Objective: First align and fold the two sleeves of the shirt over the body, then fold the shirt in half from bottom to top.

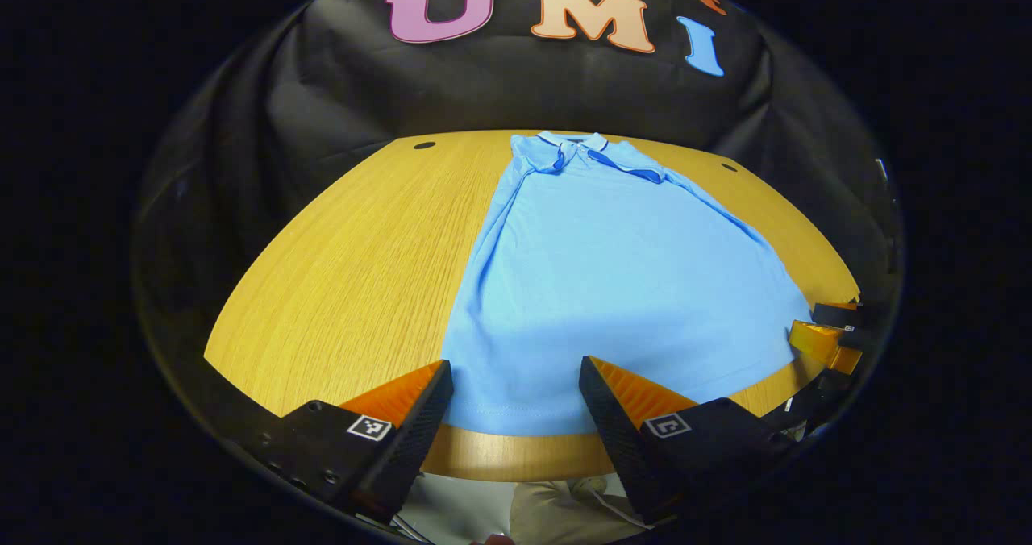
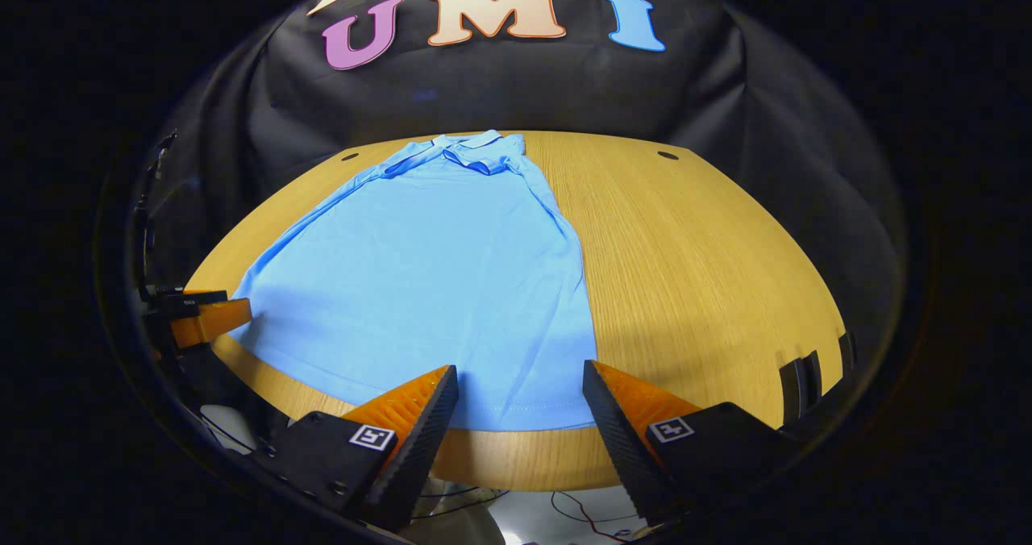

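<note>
— Shirt position?
— The shirt (image 1: 613, 279) lies flat on the bench (image 1: 347, 271), collar far, hem just ahead of both tongs.
— Tongs?
— Left tongs (image 1: 516, 380) and right tongs (image 2: 520, 384) both spread apart — gripping nothing.

Left gripper (image 1: 516, 384): fingers spread wide apart, nothing between them, pointing forward and slightly downward. Right gripper (image 2: 520, 388): fingers likewise wide apart, holding nothing, same forward pose. Each gripper appears at the edge of the other's view, level alongside.
</note>
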`<state>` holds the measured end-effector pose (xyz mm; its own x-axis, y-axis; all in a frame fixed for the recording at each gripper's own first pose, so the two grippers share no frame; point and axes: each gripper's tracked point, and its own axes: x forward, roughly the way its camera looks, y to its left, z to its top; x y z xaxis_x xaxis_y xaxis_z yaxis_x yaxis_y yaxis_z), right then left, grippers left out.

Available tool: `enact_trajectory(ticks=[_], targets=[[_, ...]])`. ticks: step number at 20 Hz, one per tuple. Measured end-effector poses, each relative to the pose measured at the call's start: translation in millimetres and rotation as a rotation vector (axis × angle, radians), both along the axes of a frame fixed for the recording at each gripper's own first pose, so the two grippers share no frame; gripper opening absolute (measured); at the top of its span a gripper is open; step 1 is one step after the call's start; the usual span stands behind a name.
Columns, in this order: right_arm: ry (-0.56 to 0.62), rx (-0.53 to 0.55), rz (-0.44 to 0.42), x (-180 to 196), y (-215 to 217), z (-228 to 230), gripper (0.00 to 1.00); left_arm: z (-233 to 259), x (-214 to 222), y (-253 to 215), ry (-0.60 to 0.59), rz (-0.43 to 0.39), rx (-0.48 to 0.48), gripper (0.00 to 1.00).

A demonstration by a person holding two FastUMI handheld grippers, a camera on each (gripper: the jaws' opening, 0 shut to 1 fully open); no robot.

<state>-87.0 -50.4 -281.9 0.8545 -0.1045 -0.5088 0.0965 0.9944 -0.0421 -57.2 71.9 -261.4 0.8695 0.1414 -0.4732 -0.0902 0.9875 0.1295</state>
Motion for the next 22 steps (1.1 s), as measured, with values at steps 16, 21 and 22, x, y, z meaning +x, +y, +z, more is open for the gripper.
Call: enact_trajectory(ticks=[16, 21, 22], targets=[[-0.002, 0.094, 0.071, -3.9, 31.2, -1.7, 0.04, -5.1, 4.8, -32.1, -0.065, -0.027, -0.019, 0.00], [-0.015, 0.076, 0.079, -0.3, 29.7, 15.7, 0.04, 17.1, 9.3, -28.0, -0.085, 0.012, -0.060, 0.00], [-0.031, 0.077, 0.078, 3.5, 28.6, 22.9, 0.04, 27.4, 11.9, -28.9, -0.105, 0.016, -0.084, 0.00]])
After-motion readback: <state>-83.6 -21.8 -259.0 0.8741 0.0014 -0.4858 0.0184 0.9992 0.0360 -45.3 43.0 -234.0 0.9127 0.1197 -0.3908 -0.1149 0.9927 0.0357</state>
